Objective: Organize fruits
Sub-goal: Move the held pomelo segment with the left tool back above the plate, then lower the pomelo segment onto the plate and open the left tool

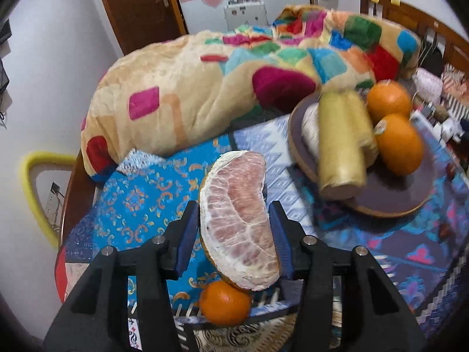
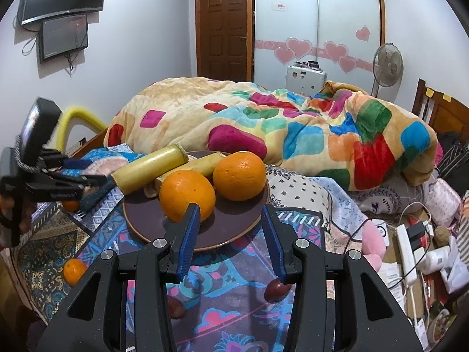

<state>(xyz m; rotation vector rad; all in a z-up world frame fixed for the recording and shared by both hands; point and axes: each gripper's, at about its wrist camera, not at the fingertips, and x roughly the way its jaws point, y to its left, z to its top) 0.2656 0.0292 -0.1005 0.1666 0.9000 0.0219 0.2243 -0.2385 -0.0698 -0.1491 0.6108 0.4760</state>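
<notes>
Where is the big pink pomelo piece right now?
In the left wrist view, the pomelo piece sits between the left gripper's blue pads, above a small orange and left of the plate.

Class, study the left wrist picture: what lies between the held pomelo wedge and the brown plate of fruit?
In the left wrist view, only patterned bedcover lies between the pomelo wedge, gripped by the left gripper, and the brown plate; no fruit sits in that stretch.
</notes>
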